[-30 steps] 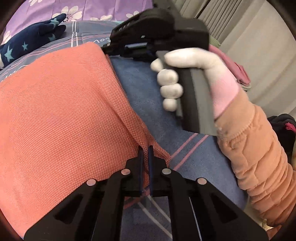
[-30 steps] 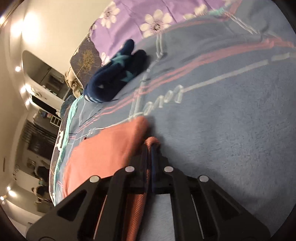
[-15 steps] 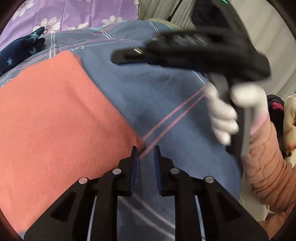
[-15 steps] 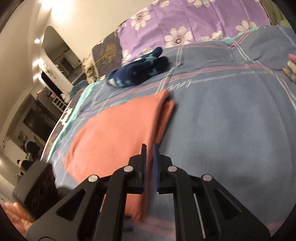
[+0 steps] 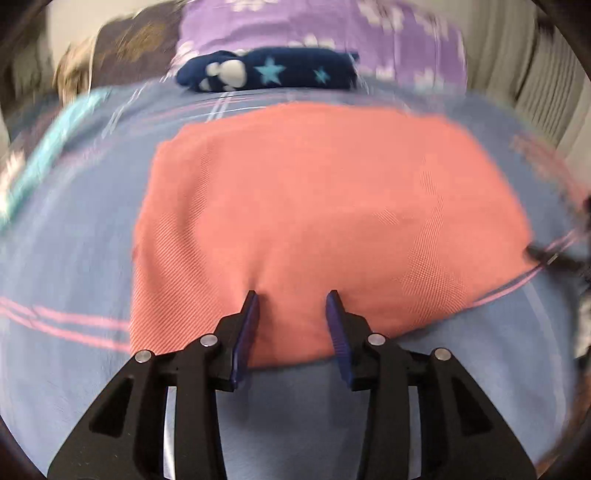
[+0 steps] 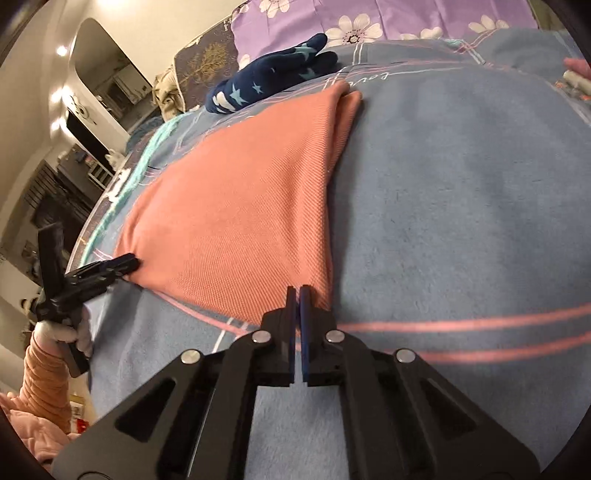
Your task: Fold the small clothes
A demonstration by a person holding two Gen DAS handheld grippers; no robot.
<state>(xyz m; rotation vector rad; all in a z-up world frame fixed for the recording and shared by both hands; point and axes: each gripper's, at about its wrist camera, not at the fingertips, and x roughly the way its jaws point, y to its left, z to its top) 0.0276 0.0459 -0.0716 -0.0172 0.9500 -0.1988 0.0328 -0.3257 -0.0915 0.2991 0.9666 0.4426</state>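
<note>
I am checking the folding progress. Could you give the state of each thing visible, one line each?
orange garment: folded, lying flat on the blanket.
left claw: open, has just been opening, over the garment's near edge, gripping nothing.
right claw: shut, empty, at the garment's corner.
navy star-print cloth: bunched, not folded, beyond the garment.
blue blanket: spread out.

- A bed carries everything, covered by a blue fleece blanket (image 6: 461, 206) with pink and pale stripes.
- A folded salmon-orange garment (image 5: 317, 221) lies flat on the blanket.
- A navy, star-printed garment (image 6: 273, 86) lies rumpled beyond it, near the head end.
- A purple flowered cloth (image 6: 388, 18) covers the head end; whether pillow or sheet is unclear.
</note>
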